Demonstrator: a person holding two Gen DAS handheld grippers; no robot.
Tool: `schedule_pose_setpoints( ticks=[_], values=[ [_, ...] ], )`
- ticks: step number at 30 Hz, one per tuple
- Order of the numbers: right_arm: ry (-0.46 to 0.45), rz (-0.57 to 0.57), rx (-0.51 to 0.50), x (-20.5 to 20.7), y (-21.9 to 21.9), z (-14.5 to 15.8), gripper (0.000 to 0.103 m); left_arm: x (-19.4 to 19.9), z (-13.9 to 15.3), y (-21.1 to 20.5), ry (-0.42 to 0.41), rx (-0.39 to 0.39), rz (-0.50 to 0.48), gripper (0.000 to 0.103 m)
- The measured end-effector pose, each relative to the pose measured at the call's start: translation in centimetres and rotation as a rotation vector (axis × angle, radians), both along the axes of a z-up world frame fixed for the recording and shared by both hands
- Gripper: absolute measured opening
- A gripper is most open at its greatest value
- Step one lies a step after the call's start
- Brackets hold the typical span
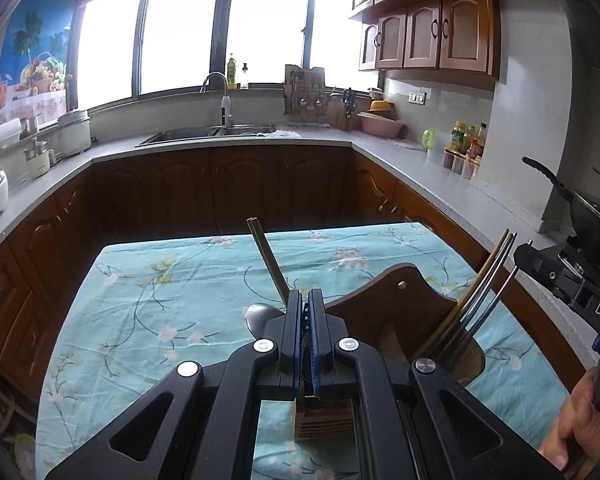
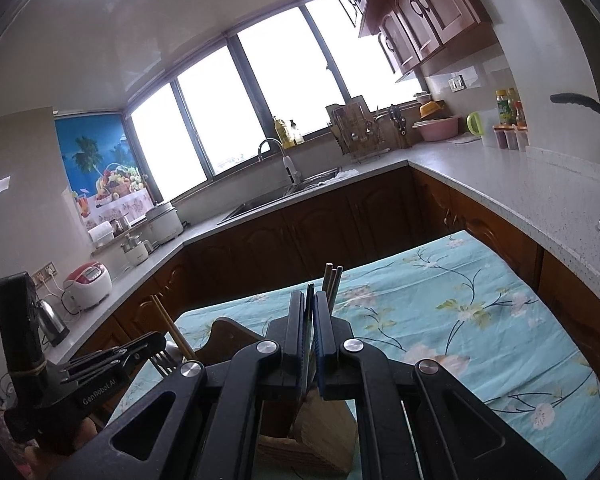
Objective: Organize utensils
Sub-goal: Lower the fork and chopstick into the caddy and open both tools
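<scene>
1. A table [image 1: 148,288] covered by a turquoise flowered cloth is seen in both wrist views, with kitchen counters beyond its far edge.
2. A wooden utensil holder [image 1: 384,300] stands near the table's near edge, toward the right side; several metal and wooden handles [image 1: 488,280] already stand in its rounded compartment.
3. The left gripper [image 1: 310,320] is seen closed to a narrow slit on a brass-coloured chopstick [image 1: 266,260], which slants up and away over the cloth. The bowl of a spoon [image 1: 258,316] shows just beside the fingers; whether it is also held cannot be told.
4. The right gripper [image 2: 310,320] is likewise nearly closed, with a thin dark utensil [image 2: 309,304] pinched between its pads, directly above the holder [image 2: 312,432].
5. The step in hand is judged to be lowering held pieces into the holder. Each piece is best kept upright, aligned over an open compartment, and released only once its tip is inside, so that the handles already standing are not knocked.
</scene>
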State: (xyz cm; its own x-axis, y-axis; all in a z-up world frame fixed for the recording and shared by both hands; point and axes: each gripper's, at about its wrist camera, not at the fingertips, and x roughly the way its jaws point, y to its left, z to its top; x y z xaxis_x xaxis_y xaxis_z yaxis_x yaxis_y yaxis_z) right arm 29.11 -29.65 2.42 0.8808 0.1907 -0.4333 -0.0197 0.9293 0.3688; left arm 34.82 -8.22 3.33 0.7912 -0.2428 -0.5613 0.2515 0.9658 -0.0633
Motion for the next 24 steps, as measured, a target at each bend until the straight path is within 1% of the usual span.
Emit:
schedule_pose_setpoints(
  ticks=[7, 8, 10, 13, 14, 15, 16, 18, 19, 20, 22, 24],
  values=[
    [0.004, 0.002, 0.0, 0.0, 0.0, -0.1, 0.005, 0.0, -0.1, 0.2, 0.01, -0.006, 0.002, 0.004],
    [0.006, 0.003, 0.001, 0.0, 0.0, -0.1, 0.008, 0.0, -0.1, 0.2, 0.013, -0.009, 0.002, 0.004],
    [0.008, 0.002, 0.001, 0.0, 0.0, -0.2, 0.009, 0.0, 0.0, 0.2, 0.02, -0.014, 0.002, 0.006],
    [0.012, -0.001, -0.001, 0.0, 0.0, -0.3, 0.009, 0.0, -0.1, 0.3, 0.02, -0.018, 0.008, 0.013],
    [0.017, -0.002, -0.001, 0.0, 0.0, -0.3, 0.01, -0.1, 0.0, 0.3, 0.019, -0.019, 0.011, 0.018],
    [0.021, -0.003, -0.002, 0.0, -0.1, -0.5, 0.01, -0.1, -0.1, 0.3, 0.016, -0.02, 0.013, 0.021],
    [0.026, -0.006, -0.003, 0.0, -0.1, -0.6, 0.012, -0.2, 0.0, 0.3, 0.013, -0.019, 0.016, 0.021],
    [0.034, -0.017, -0.002, 0.0, -0.2, -0.9, 0.023, -0.3, -0.1, 0.2, 0.016, -0.018, 0.016, 0.022],
    [0.037, -0.02, 0.005, -0.1, -0.3, -0.9, 0.034, -0.3, -0.1, 0.3, 0.017, -0.02, 0.015, 0.022],
    [0.037, -0.019, 0.013, -0.2, -0.3, -0.9, 0.037, -0.4, -0.1, 0.3, 0.018, -0.021, 0.017, 0.023],
    [0.046, -0.022, 0.015, -0.2, -0.3, -1.0, 0.037, -0.5, 0.0, 0.3, 0.019, -0.021, 0.02, 0.029],
    [0.051, -0.017, 0.02, -0.2, -0.3, -1.0, 0.04, -0.6, 0.1, 0.4, 0.018, -0.025, 0.024, 0.045]
  ],
)
